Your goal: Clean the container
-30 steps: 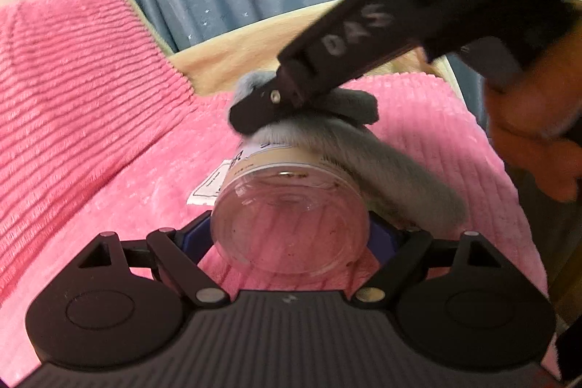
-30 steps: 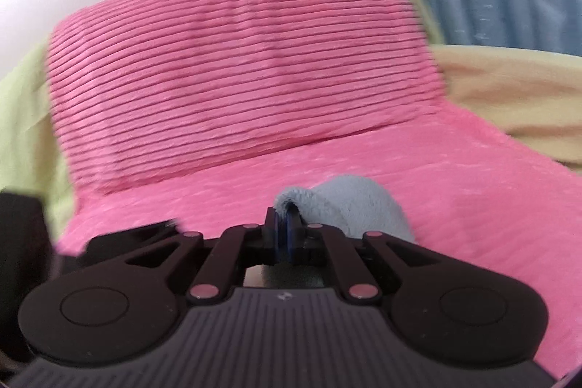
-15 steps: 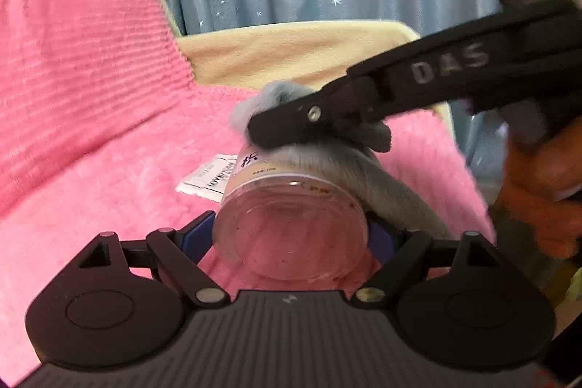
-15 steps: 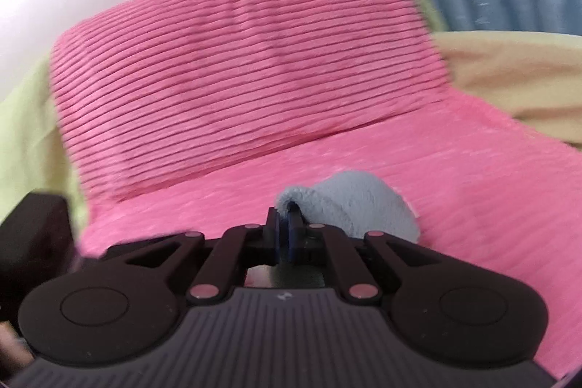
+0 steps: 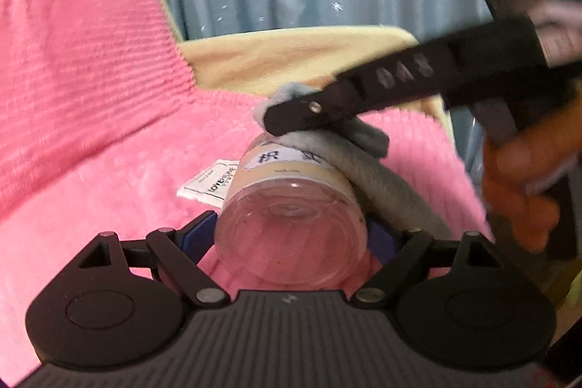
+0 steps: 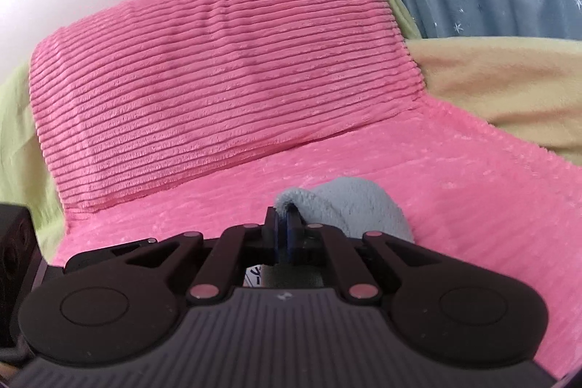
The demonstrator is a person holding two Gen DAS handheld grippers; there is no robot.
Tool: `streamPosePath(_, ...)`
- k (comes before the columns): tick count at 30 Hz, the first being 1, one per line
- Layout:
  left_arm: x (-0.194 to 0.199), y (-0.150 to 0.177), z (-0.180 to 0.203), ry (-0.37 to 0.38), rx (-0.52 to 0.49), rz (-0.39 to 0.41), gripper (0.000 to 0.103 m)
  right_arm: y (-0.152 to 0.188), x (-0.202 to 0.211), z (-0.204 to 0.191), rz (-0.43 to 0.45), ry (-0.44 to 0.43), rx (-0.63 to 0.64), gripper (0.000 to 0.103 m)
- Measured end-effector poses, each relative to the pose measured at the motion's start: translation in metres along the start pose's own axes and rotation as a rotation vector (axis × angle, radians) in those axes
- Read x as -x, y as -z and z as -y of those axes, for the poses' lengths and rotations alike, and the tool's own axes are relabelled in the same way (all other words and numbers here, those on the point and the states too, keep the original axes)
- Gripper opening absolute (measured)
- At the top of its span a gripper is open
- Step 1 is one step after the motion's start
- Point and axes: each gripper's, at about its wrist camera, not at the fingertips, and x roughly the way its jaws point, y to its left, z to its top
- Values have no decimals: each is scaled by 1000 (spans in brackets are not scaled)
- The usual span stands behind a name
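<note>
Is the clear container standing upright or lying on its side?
On its side: the container's round transparent base faces the left gripper's camera, its labelled wall turned upward under the grey cloth.

Left gripper [image 5: 291,239]: matte black, ribbed housing, two round discs, triangular linkage arms with silver pivot screws, blue finger pads [image 5: 198,235]. Right gripper [image 6: 283,231]: same build, pinkish-silver screws, blue pads; its long black finger [image 5: 367,93] bears blurred pale lettering and one silver screw.

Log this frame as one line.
phase: wiping | left gripper: shut on clear jar | right gripper: shut on grey cloth, pressed on jar side
</note>
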Motion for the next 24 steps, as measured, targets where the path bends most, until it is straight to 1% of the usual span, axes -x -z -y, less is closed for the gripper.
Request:
streamPosePath(1,2,0,-3,8,26,-2,86,0,0,0,1,4,0,2)
streamPosePath(3,2,1,-3,6,13,-2,86,0,0,1,3,11,1,3)
streamPosePath(5,3,4,6,-24,-66,0,86,-1,0,1,1,6,6,3)
streamPosePath(7,2,7,19,-62,-184,1,86,-1,1,-5,-21,-50,32,3)
streamPosePath(8,2,9,24,-73,-222,2,86,0,1,-8,-30,-69,43,3)
streamPosePath(9,2,11,29,-84,-261,4,86,0,1,-10,-33,-75,53,3)
streamPosePath(10,1,12,34,-94,-296,5,86,0,0,-10,-30,-63,62,2)
streamPosePath(11,0,12,36,-98,-308,6,86,-1,-1,-8,-22,-35,68,2)
streamPosePath(12,1,13,37,-100,-308,7,86,-2,-2,-5,-12,-3,62,2)
streamPosePath(14,2,12,34,-85,-270,13,86,-5,-4,4,4,37,25,2)
streamPosePath(16,6,10,23,-45,-168,15,86,-6,-5,9,11,47,5,2)
streamPosePath(18,5,9,11,-6,-68,-2,87,-6,-4,10,16,49,-4,2)
streamPosePath(21,6,10,6,10,-33,-12,86,-7,-4,12,19,51,-14,2)
streamPosePath(23,7,10,7,5,-45,-11,86,-7,-4,13,21,53,-20,2)
streamPosePath(24,8,11,10,-4,-70,-9,86,-7,-4,14,22,54,-23,3)
